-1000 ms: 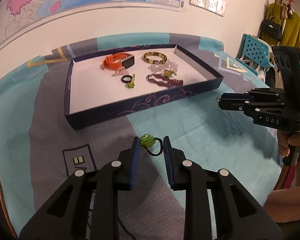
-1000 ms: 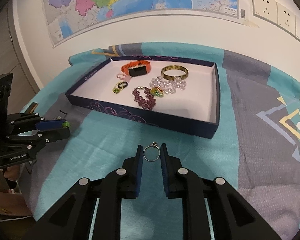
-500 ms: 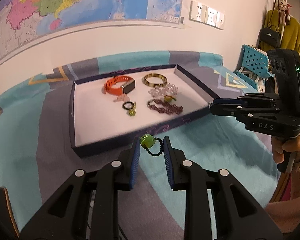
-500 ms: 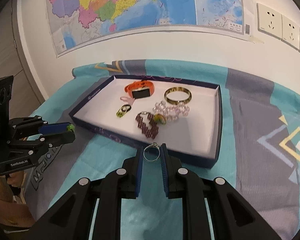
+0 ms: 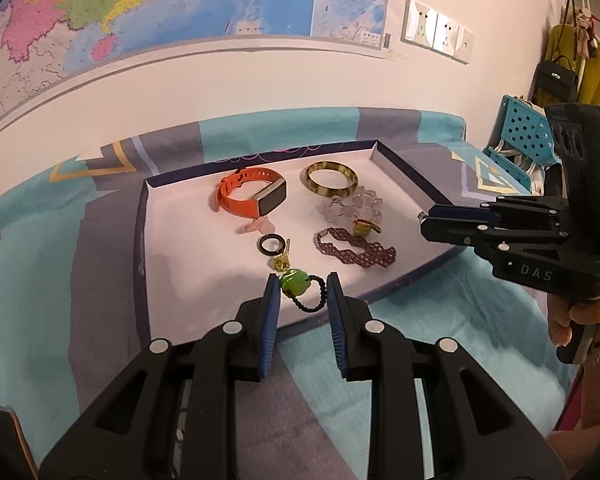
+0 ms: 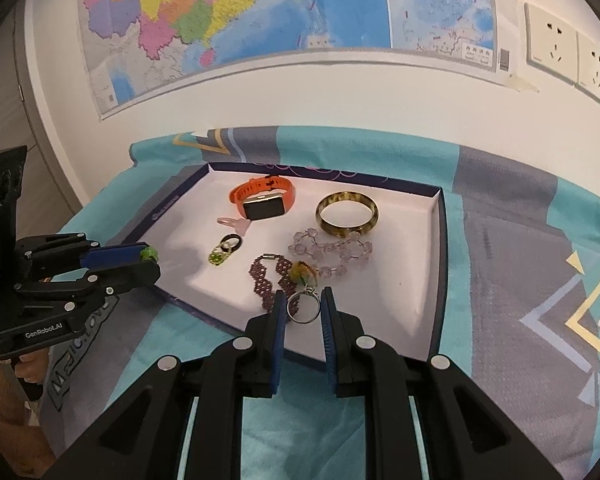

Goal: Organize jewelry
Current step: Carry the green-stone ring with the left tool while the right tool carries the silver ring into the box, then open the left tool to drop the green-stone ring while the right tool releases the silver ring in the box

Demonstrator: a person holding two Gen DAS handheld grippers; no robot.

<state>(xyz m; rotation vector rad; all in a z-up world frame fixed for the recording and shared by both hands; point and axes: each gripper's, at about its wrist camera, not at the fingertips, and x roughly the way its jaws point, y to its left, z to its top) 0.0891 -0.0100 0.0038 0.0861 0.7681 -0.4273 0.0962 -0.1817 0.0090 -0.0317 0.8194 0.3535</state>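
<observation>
Pinching a green bead on a black cord loop [image 5: 300, 286], the left gripper [image 5: 303, 280] hangs over the near edge of the tray [image 5: 142, 240]; the right gripper [image 6: 303, 300] clamps a thin silver ring [image 6: 302, 308] upright between its blue pads, just above the tray's near wall. Both pieces are in the carrying step — lifted and not yet set down. Beyond them the white floor already holds an orange watch [image 5: 252, 196], a mottled bangle [image 6: 347, 214], a clear bead bracelet [image 6: 332, 250] and a purple woven band [image 5: 354, 250]. Next, I judge, each gripper needs a bare patch of floor — then a low, gentle opening so nothing rolls.
</observation>
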